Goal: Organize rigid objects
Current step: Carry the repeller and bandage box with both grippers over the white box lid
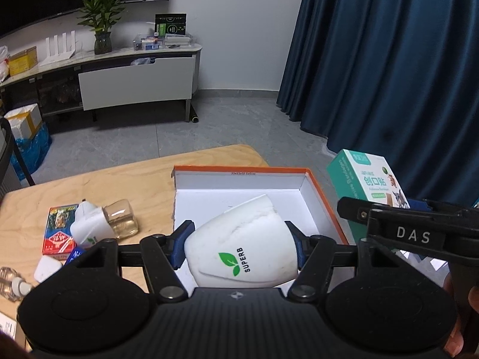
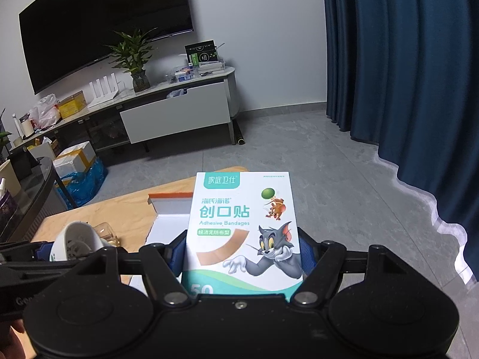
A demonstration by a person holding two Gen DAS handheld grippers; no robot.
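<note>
Over the orange-rimmed box on the tabletop, left gripper is clamped on a white cup, tilted. Right gripper is clamped on a bandage box, held upright, just R of it.

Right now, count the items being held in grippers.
2. The white cup sits clamped in the left gripper above the orange-rimmed box; the bandage box is clamped in the right gripper.

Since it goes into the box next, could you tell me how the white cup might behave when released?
The white cup lies sideways in the left tool, so its round wall may roll. It looks glossy, probably slippery, and possibly breakable; lower it gently into the orange-rimmed box.
</note>
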